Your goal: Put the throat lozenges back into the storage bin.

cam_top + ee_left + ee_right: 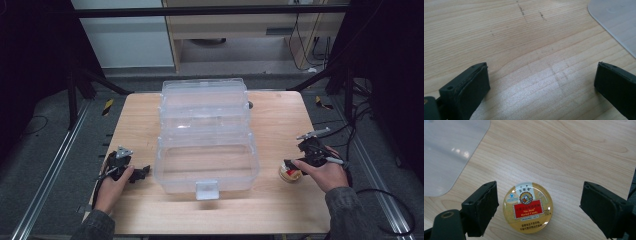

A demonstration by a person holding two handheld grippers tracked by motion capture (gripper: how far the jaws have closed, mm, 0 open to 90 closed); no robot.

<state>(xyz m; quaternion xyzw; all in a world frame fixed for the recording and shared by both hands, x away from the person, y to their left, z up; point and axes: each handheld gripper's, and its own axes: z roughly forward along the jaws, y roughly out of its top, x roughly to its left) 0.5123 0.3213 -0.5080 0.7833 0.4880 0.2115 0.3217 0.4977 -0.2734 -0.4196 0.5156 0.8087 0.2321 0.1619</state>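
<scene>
A small round gold tin [528, 208] with a red label lies flat on the wooden table [280, 125], to the right of a clear plastic box [205, 145] whose lid stands open. My right gripper [537, 210] hovers over the tin [289, 174], jaws open on either side of it without touching. My left gripper [541, 92] rests low over bare wood left of the box [616, 22], jaws wide open and empty. In the high view the left gripper [142, 172] sits near the table's left edge and the right gripper [292, 166] at the front right.
The clear box has a latch tab [207, 189] at its front and fills the middle of the table. Black cables [385, 205] trail off the right side. Metal rails [55, 165] run along the floor on both sides.
</scene>
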